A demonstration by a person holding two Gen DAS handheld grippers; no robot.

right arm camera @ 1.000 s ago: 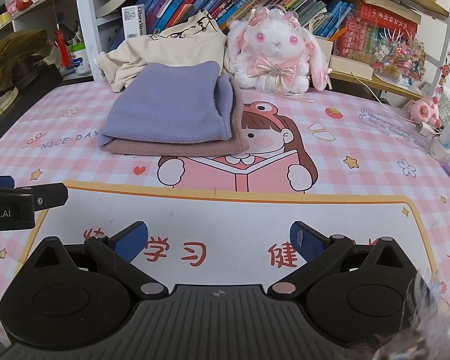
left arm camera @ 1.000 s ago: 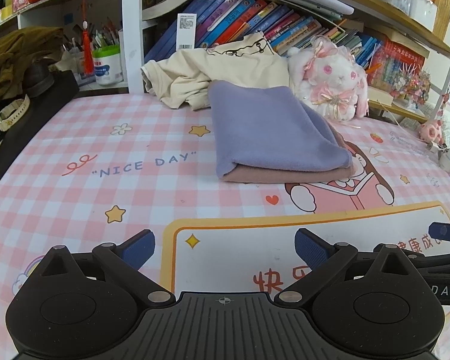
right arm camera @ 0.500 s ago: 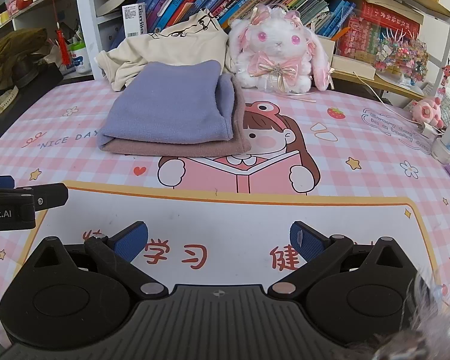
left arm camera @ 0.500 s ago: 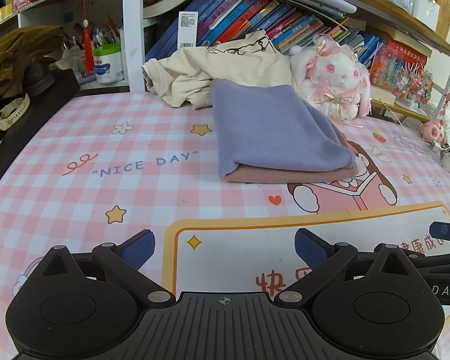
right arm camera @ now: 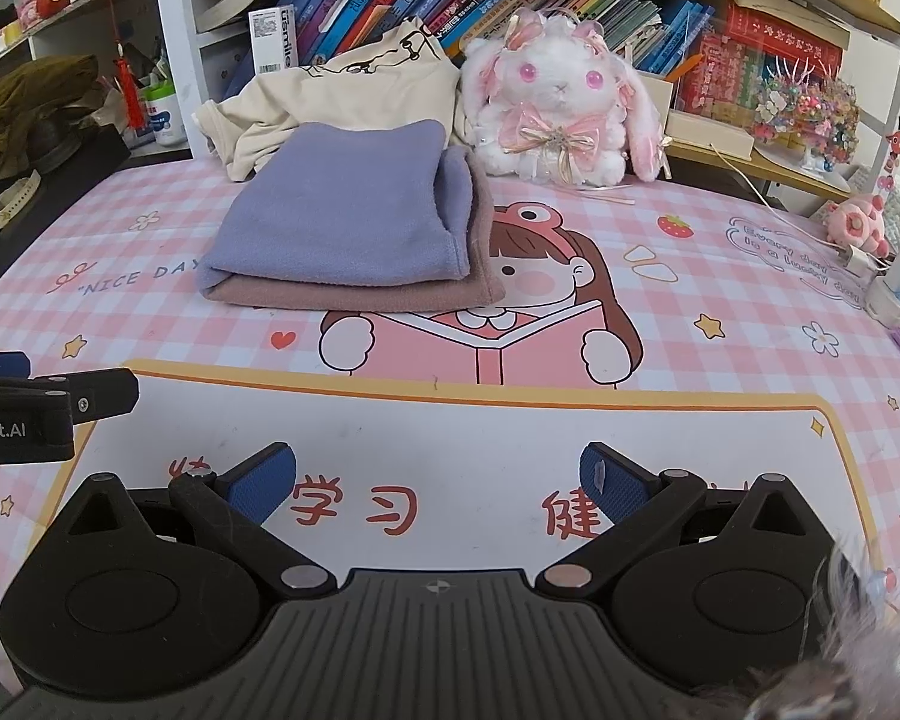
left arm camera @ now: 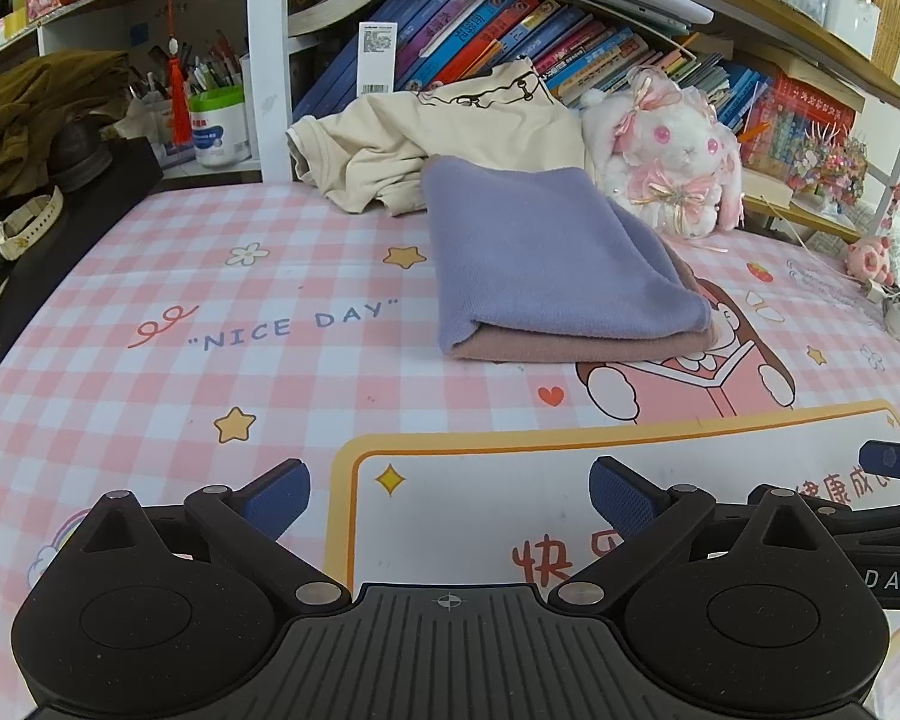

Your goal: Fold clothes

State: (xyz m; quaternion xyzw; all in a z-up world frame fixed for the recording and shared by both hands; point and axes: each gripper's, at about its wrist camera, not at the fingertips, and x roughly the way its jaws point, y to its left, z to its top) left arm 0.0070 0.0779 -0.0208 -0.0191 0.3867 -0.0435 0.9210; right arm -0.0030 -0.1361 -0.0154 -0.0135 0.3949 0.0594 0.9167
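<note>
A folded purple garment (left arm camera: 546,258) lies on top of a folded mauve garment (left arm camera: 576,348) on the pink checked mat (left arm camera: 210,276). The same purple garment (right arm camera: 348,216) and mauve garment (right arm camera: 354,297) show in the right wrist view. A crumpled cream shirt (left arm camera: 450,132) lies behind them against the books; it also shows in the right wrist view (right arm camera: 342,96). My left gripper (left arm camera: 450,495) is open and empty, low over the mat well short of the stack. My right gripper (right arm camera: 438,480) is open and empty, likewise near the front.
A white plush rabbit (left arm camera: 672,168) sits right of the stack at the back. A bookshelf full of books (left arm camera: 510,30) runs behind. A dark pile with a watch (left arm camera: 24,228) edges the mat's left side. Small items and cables (right arm camera: 870,264) lie at the right.
Both grippers have shifted only slightly; the view has crept a little. Both stay open and the clothes have not moved.
</note>
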